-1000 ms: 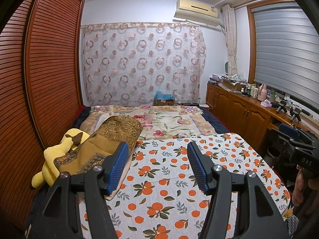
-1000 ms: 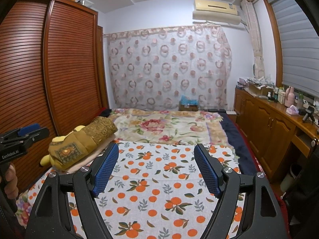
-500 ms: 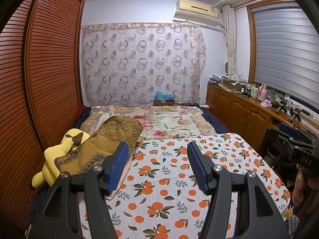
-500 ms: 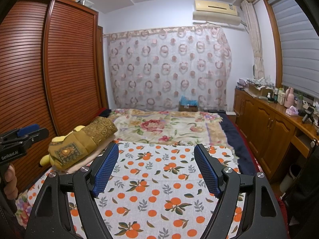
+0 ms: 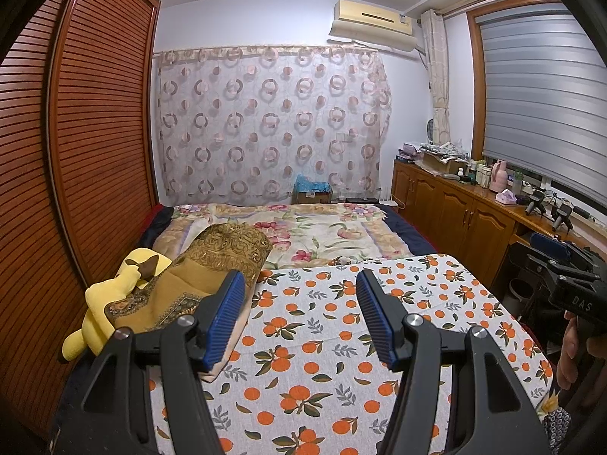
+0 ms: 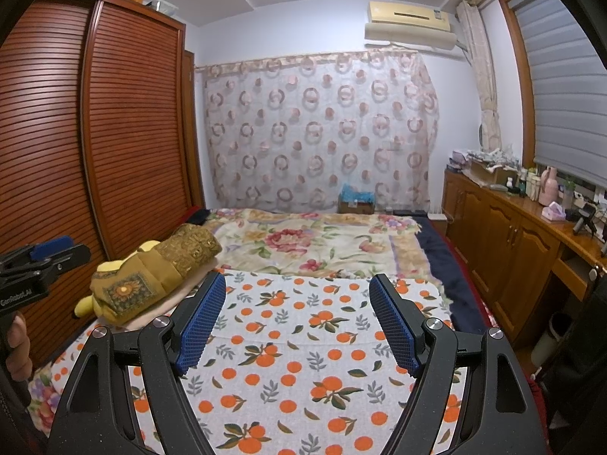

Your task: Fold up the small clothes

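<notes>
Two grippers are in your hands, both held above the near end of the bed (image 5: 398, 242); your left gripper (image 5: 299, 314) has its jaws parted to a moderate gap with nothing between the blue pads (image 5: 224, 316); your right gripper (image 6: 296, 320) has its jaws spread wider, also with nothing between them; under both lies the orange-print cloth (image 5: 341, 341), spread flat over the near part of the bed and reaching its right edge; a folded mustard-brown patterned cloth (image 5: 212, 273) sits along the bed's left edge, resting partly on a yellow plush toy (image 5: 102, 303) at that edge beside the slatted wardrobe (image 5: 76, 151); beyond the orange-print cloth, a floral blanket (image 6: 315, 239) covers the far part of the bed; which piece is the small garment to fold, I cannot tell; neither pair of jaws touches any fabric.
</notes>
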`<control>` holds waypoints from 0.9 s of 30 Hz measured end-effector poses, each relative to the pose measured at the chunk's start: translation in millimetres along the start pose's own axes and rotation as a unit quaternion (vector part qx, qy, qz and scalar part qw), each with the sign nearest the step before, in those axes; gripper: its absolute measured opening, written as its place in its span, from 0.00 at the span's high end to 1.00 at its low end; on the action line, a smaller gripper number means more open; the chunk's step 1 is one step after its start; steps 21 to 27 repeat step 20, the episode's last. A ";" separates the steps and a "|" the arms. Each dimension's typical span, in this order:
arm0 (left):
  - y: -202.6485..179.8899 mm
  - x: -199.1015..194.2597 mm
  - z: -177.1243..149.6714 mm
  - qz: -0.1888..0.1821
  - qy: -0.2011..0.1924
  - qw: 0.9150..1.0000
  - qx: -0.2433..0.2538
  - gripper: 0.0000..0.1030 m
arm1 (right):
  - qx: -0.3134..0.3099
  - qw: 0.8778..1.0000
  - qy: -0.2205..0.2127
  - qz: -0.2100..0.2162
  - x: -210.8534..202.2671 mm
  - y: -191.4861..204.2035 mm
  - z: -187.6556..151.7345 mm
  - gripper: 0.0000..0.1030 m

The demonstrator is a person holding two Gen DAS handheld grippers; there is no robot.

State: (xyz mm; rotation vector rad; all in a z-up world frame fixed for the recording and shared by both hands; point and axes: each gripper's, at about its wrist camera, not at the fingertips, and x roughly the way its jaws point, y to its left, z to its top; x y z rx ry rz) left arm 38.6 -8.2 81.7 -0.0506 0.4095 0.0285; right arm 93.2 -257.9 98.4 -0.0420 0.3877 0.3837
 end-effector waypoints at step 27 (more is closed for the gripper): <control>-1.2 0.6 -2.4 0.000 -0.001 1.000 0.000 0.41 | -0.001 1.000 0.001 0.000 0.2 0.4 -0.6 0.22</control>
